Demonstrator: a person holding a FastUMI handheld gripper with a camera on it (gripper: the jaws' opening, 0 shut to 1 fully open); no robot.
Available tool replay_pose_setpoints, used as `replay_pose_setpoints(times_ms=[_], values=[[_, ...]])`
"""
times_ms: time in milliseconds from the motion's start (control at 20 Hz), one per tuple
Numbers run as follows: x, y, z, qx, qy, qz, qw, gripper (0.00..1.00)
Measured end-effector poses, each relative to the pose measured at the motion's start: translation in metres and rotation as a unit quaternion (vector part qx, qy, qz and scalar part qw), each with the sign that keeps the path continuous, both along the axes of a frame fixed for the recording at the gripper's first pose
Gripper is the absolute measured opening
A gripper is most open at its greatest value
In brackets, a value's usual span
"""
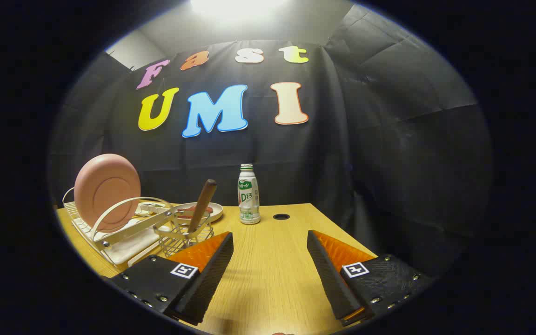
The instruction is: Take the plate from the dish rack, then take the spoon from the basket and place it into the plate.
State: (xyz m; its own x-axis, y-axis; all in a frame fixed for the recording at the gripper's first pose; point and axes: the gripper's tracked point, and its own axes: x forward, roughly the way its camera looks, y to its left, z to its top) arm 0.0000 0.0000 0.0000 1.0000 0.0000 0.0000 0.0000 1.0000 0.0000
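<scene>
On the table (268, 270), the fingers (270, 242) stand wide apart and hold nothing. Ahead to their left, the pink plate (106, 190) stands upright in the dish rack (110, 232); a careless pull could tip the wire basket (182, 235) with the spoon (202, 200) beside it.

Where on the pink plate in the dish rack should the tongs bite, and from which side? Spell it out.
Grip the pink plate by its top rim, coming down from above. It stands on edge in the white dish rack, so its upper rim is free while the rack's arch crosses its lower part. The tongs are open over bare table, holding nothing.
</scene>
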Motion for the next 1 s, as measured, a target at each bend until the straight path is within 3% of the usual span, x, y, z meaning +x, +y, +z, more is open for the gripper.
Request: replay_pose_setpoints(times_ms=[250, 500, 700, 1000], values=[[0.007, -0.034, 0.035, -0.016, -0.028, -0.038, 0.999, 0.97], [-0.032, -0.065, 0.066, -0.028, -0.026, -0.061, 0.997, 0.97], [-0.08, -0.062, 0.092, -0.037, -0.023, -0.054, 0.998, 0.97], [-0.144, -0.017, 0.134, -0.032, -0.041, -0.013, 0.999, 0.97]])
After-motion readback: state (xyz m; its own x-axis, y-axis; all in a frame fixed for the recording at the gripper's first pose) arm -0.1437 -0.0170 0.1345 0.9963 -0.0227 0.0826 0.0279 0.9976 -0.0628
